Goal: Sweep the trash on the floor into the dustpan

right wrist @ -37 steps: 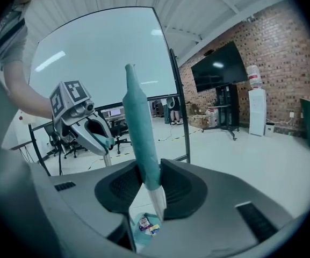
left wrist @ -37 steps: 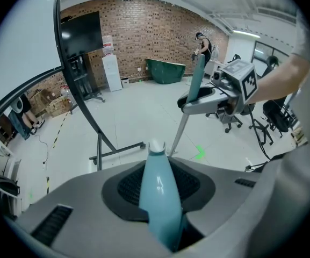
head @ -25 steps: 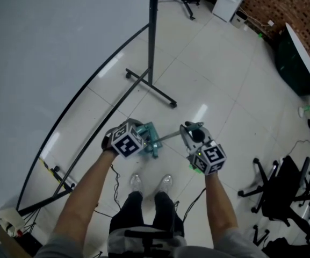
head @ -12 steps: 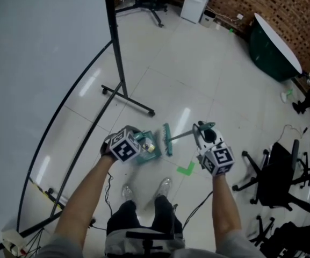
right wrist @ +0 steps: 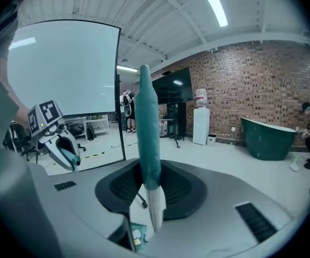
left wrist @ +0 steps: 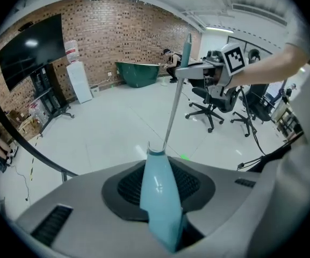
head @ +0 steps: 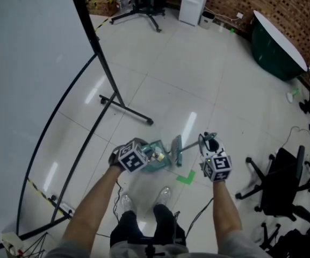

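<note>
- Head view: the person stands over a pale tiled floor (head: 208, 79), both arms stretched forward and down.
- The left tool (head: 148, 153) is clamped on the light-blue handle (left wrist: 159, 192) of the teal dustpan (head: 160, 164); the left gripper view shows that handle pinched between its jaws.
- The dustpan sits low at the floor just ahead of the person's shoes (head: 144, 200), with a pale scrap of trash (head: 156, 155) lying in it.
- The right tool (head: 208, 140) grips the teal broom handle (right wrist: 146, 138), which stands upright between its jaws.
- The broom head (head: 177, 144) is just beside the dustpan, on its right.
- A green mark (head: 186, 178) lies on the floor near the shoes.
- An office chair (head: 283, 181) stands well off to the right.
</note>
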Available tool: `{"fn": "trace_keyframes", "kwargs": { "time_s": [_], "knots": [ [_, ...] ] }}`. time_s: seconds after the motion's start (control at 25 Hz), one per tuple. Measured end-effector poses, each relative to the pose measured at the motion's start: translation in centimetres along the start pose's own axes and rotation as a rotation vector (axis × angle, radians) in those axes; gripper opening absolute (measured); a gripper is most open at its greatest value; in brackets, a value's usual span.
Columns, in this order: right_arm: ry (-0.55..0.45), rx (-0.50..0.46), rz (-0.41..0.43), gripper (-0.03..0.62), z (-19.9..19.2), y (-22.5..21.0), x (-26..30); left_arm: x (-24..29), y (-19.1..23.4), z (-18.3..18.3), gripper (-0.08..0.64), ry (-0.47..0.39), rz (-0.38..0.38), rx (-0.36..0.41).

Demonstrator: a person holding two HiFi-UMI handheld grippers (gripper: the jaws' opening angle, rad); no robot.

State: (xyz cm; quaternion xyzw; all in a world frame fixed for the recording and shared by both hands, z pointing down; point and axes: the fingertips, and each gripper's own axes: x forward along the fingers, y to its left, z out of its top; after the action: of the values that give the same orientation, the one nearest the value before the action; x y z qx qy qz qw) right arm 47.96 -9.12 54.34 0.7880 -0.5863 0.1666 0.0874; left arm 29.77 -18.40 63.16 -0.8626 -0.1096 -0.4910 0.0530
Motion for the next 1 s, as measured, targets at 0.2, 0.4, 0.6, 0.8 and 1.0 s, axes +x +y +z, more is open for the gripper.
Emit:
{"fn": "trace_keyframes", "kwargs": {
  "time_s": [0.2,0.4,0.6,0.8,1.0],
  "knots": [
    [0.069,0.053,0.085,0.098,-4.8,2.1,1.4,0.5,0.4,1.4,0.110,-0.002,0.010,0.002],
    [0.083,0.139,0.211,0.101,-5.7,5.6,0.7,0.6,0.2,1.9,0.110,-0.007,0.004,0.000],
    [0.073,0.102,0.301,0.103,-4.1,8.5,-0.2,0.5,0.3,0.6,0.110,-0.021,0.017,-0.009],
    [0.045,0.063,0.294,0.101,-1.8,9.6,-1.0,-1.3,0.2,-0.2,0.110,-0.072,0.048,-0.024],
    [-0.009,0.030,0.288,0.095,1.8,10.6,-2.6,-5.0,0.3,-1.7,0.110,-0.140,0.088,-0.066]
  ]
}}
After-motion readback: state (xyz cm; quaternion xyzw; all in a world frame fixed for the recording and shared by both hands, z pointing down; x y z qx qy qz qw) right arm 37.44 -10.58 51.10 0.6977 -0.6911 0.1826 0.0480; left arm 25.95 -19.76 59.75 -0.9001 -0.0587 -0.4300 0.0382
